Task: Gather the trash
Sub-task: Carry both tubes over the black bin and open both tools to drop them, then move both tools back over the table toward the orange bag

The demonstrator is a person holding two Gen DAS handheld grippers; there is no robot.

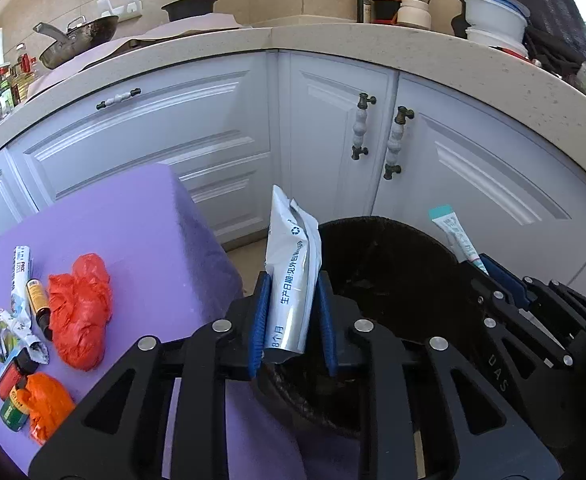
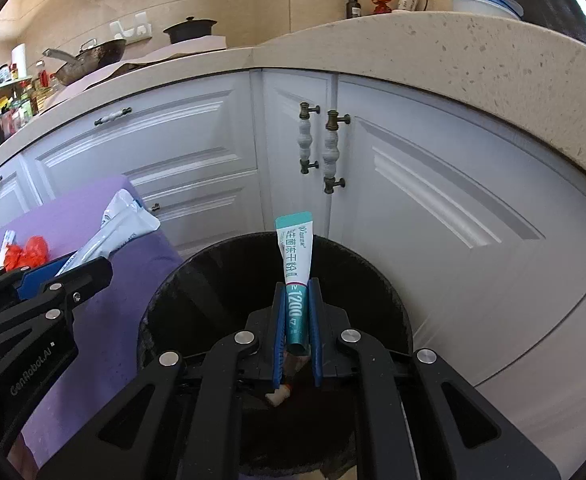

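My left gripper (image 1: 292, 280) is shut on a silver-white foil pouch (image 1: 291, 264) and holds it upright at the left rim of the black trash bin (image 1: 393, 280). My right gripper (image 2: 296, 286) is shut on a teal-and-white sachet (image 2: 295, 252) and holds it upright over the bin (image 2: 221, 280). The sachet also shows in the left wrist view (image 1: 455, 236), and the pouch in the right wrist view (image 2: 117, 228). On the purple surface (image 1: 133, 232) lie a red plastic wad (image 1: 81, 312), an orange wad (image 1: 47, 404), a small tube (image 1: 21, 268), a brown vial (image 1: 39, 306) and crumpled wrappers (image 1: 13, 332).
White kitchen cabinets (image 1: 213, 128) with handles stand close behind the bin under a beige counter (image 1: 333, 44). A wok (image 1: 81, 40), a black pot (image 1: 191, 6), bottles and stacked white bowls (image 1: 493, 16) stand on the counter.
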